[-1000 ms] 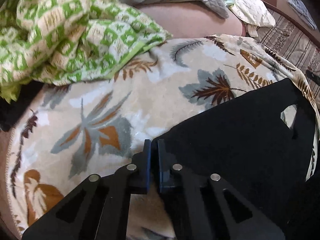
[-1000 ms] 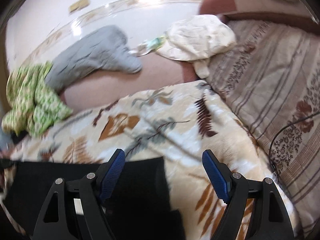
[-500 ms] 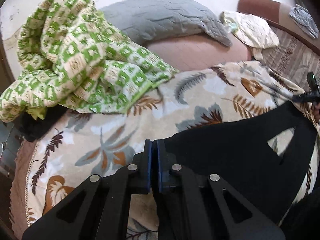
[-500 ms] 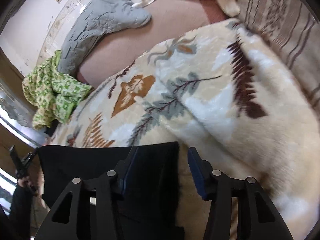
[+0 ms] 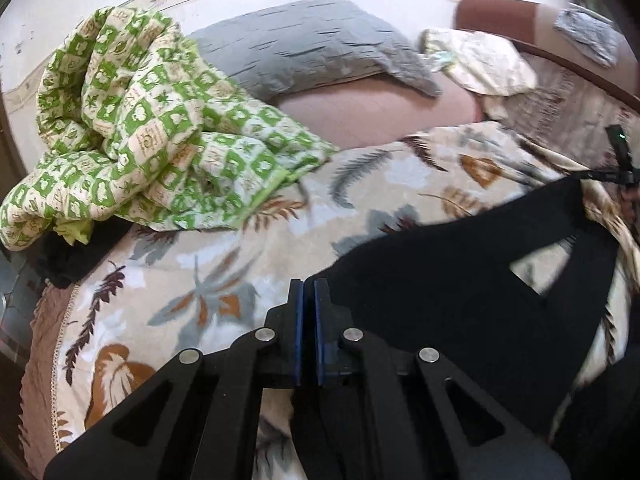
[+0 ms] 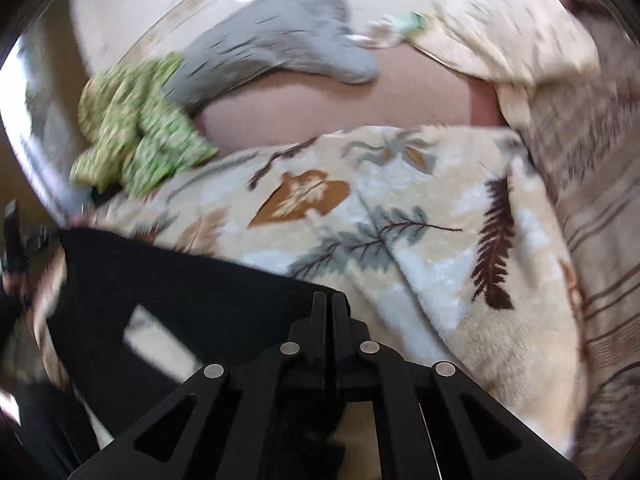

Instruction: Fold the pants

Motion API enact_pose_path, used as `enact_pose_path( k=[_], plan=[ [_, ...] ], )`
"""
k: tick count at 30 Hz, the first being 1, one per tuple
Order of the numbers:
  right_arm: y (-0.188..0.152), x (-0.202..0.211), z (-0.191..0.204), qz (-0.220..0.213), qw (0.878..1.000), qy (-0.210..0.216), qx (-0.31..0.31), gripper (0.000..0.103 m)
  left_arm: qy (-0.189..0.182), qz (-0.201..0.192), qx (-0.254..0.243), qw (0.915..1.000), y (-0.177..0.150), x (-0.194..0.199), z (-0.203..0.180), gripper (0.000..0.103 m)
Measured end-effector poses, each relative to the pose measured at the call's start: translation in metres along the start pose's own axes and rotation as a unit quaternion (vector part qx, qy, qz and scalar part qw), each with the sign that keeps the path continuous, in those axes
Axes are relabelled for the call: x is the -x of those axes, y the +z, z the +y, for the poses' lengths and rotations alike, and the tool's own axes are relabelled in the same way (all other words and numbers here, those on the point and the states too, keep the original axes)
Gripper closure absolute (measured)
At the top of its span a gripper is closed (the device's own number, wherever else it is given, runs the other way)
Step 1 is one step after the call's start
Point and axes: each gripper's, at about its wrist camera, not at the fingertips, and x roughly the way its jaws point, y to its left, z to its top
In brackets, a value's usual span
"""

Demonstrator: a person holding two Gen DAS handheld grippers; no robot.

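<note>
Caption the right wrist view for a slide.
Right tool shut on black pants over leaf-print blanket.

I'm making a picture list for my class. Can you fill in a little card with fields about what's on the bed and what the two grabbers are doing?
place: bed with leaf-print blanket
pants: black pants, stretched between both grabbers
left gripper: shut on the pants' edge
right gripper: jaws just closed, pinching the pants' edge
other things: green checked quilt, grey pillow
</note>
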Motion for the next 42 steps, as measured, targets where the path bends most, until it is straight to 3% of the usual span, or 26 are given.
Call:
enact_pose_path(
  k=[7, 12, 16, 19, 21, 24, 27, 28, 31, 34, 38, 40, 42],
  plan=[
    [-0.054, 0.055, 0.040, 0.003, 0.997, 0.002, 0.080, 0.102, -0.031, -0.006, -0.021, 0.9993, -0.060, 0.062, -0.013, 0.100],
    [-0.092, 0.069, 0.055, 0.032, 0.993, -0.004, 0.116, 0.102, -0.048, 0.024, -0.019, 0.9984, -0.116, 0.082, -0.029, 0.100],
    [-0.118, 0.068, 0.055, 0.064, 0.989, -0.027, 0.133, 0.102, -0.038, 0.039, 0.041, 0.9977, -0.151, 0.084, -0.024, 0.095],
    [-0.132, 0.074, 0.050, 0.081, 0.987, -0.048, 0.134, 0.099, 0.003, 0.036, 0.132, 0.9905, -0.164, 0.091, -0.004, 0.092],
    [-0.138, 0.082, 0.044, 0.082, 0.986, -0.068, 0.127, 0.091, 0.014, 0.023, 0.195, 0.9805, -0.164, 0.101, 0.005, 0.078],
    [-0.137, 0.099, 0.038, 0.061, 0.990, -0.079, 0.097, 0.072, -0.031, -0.026, 0.231, 0.9721, -0.149, 0.121, -0.007, 0.064],
    [-0.127, 0.113, 0.039, 0.034, 0.994, -0.077, 0.069, 0.070, -0.107, -0.075, 0.239, 0.9622, -0.129, 0.127, -0.036, 0.063],
    [-0.123, 0.115, 0.043, 0.025, 0.995, -0.070, 0.067, 0.070, -0.117, -0.076, 0.237, 0.9613, -0.125, 0.124, -0.043, 0.063],
    [-0.113, 0.113, 0.061, 0.009, 0.995, -0.040, 0.085, 0.070, -0.116, -0.034, 0.219, 0.9682, -0.120, 0.085, -0.068, 0.064],
    [-0.111, 0.095, 0.081, 0.023, 0.991, -0.027, 0.132, 0.070, -0.072, 0.015, 0.186, 0.9799, -0.127, 0.050, -0.085, 0.065],
    [-0.115, 0.056, 0.086, 0.084, 0.985, -0.001, 0.152, 0.071, -0.031, 0.019, 0.139, 0.9896, -0.137, 0.036, -0.093, 0.073],
    [-0.126, 0.027, 0.076, 0.158, 0.976, -0.014, 0.151, 0.070, -0.037, 0.016, 0.143, 0.9889, -0.140, 0.034, -0.088, 0.074],
    [-0.122, 0.029, 0.062, 0.158, 0.981, 0.016, 0.112, 0.070, -0.038, 0.021, 0.146, 0.9883, -0.140, 0.036, -0.088, 0.074]
  ],
)
